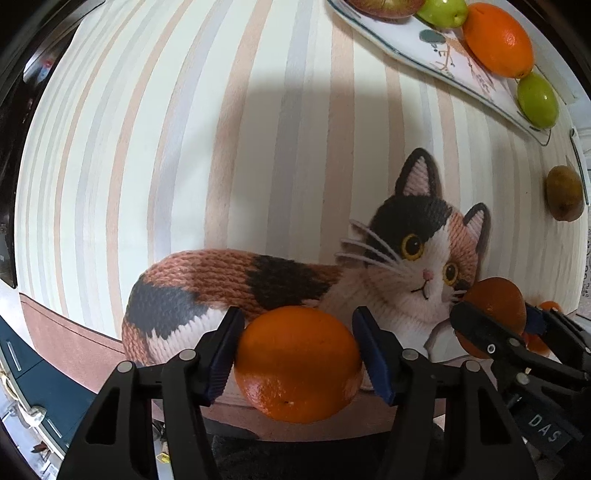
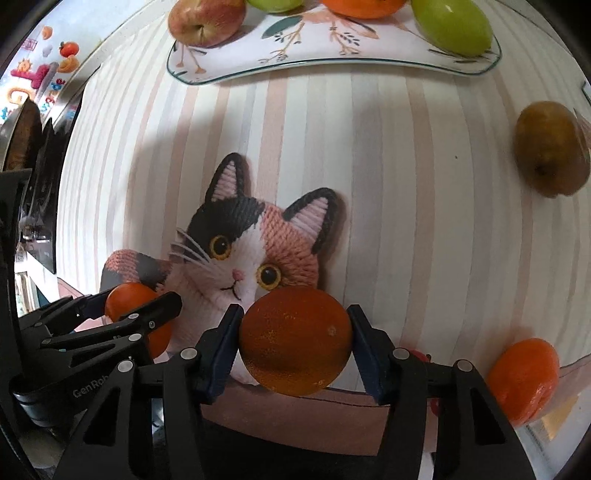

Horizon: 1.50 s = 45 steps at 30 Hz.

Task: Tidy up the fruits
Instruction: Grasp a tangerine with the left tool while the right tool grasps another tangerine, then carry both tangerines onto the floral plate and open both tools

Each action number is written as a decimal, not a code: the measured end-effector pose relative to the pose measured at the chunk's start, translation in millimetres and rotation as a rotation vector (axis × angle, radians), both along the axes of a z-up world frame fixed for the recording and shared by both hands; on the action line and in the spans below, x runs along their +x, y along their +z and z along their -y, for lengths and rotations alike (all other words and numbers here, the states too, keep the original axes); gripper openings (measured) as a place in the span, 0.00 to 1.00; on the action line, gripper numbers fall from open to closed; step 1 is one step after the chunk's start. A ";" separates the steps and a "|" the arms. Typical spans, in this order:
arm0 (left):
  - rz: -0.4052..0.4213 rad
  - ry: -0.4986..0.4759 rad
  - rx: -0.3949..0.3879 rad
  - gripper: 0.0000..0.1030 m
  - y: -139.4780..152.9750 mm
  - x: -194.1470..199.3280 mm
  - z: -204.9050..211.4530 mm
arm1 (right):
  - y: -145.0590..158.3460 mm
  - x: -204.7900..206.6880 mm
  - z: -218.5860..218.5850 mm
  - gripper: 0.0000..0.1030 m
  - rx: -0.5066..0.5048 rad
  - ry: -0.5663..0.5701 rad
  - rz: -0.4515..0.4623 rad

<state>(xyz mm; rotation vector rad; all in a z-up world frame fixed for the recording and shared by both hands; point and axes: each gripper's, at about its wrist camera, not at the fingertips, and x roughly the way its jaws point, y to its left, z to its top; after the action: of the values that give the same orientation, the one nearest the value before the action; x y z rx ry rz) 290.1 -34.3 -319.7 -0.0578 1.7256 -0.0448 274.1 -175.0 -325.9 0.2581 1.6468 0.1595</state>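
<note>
Gripping one orange apiece, you have the left gripper [image 1: 295, 354] pinching its orange [image 1: 297, 363] between the jaws at 6 o'clock, and the right gripper [image 2: 293, 350] clamped on a darker orange [image 2: 294, 341]. On the tabletop [image 2: 406, 221], a kiwi [image 2: 550, 147] at 2 o'clock and a persimmon [image 2: 522, 380] remain loose. At 12 o'clock the plate [image 2: 332, 62] already carries apples and an orange.

Counting from the right wrist view, one orange [image 2: 293, 343] is sitting at six o'clock and three more at eight, four and twelve, making four. Two green fruits [image 2: 452, 26] are lying at twelve and one, one red apple [image 2: 207, 22] at eleven, one brown fruit [image 2: 550, 147] at two. One plate [image 2: 295, 62] is lying at twelve.
</note>
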 end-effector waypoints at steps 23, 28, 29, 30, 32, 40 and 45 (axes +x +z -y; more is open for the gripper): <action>-0.066 -0.032 -0.168 0.45 31.4 70.1 21.7 | 47.1 49.3 73.8 0.58 0.077 -0.164 0.108; -0.057 -0.025 -0.212 0.45 29.5 82.3 44.6 | 37.8 44.5 85.2 0.58 0.076 -0.185 0.090; -0.059 -0.021 -0.214 0.45 30.2 85.0 48.5 | 37.5 43.4 88.3 0.58 0.077 -0.191 0.087; -0.062 -0.013 -0.228 0.45 31.8 87.0 50.6 | 38.5 42.2 91.8 0.57 0.076 -0.196 0.087; -0.053 0.007 -0.265 0.45 36.2 86.5 52.1 | 43.0 40.3 99.4 0.57 0.073 -0.208 0.098; -0.069 -0.084 -0.235 0.56 20.3 83.2 97.0 | 54.3 33.3 124.7 0.58 0.045 -0.252 0.123; -0.079 -0.160 -0.175 0.61 1.4 78.7 116.4 | 49.2 27.9 135.6 0.58 0.035 -0.273 0.109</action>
<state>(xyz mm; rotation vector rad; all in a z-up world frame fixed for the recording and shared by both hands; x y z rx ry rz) 368.7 -150.7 -318.4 -0.0510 1.7993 -0.3161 302.0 -310.6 -276.7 0.4896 1.4852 -0.0044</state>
